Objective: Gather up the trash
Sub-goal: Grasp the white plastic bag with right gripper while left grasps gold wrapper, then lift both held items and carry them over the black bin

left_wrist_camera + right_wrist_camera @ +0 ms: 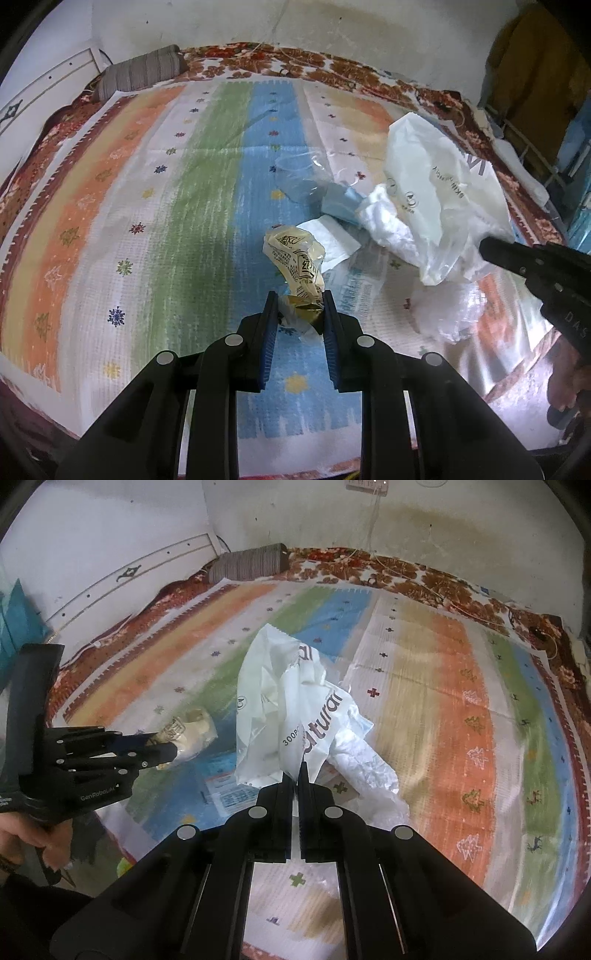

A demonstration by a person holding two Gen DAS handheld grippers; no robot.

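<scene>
Striped mat (155, 221): open surface left of the white plastic bag (436, 192), free for passage. Around the bag lie a clear cup (295, 177), blue paper (340, 203) and white tissue (332, 240), crowding approach there.

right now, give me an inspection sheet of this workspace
surface: striped mat under a clear plastic cover, spread over a floral bedspread.
job's things: yellow printed wrapper pinched in the left claw; white plastic bag clamped in the right claw.
clutter: flattened clear bottle, blue packet, white paper, crumpled clear plastic, printed sheet still on the mat.
grippers: both closed on trash; a hand holds the left one.
cables: thin cord across the far bedspread.
surroundings: stained wall, striped pillow, white headboard.
</scene>
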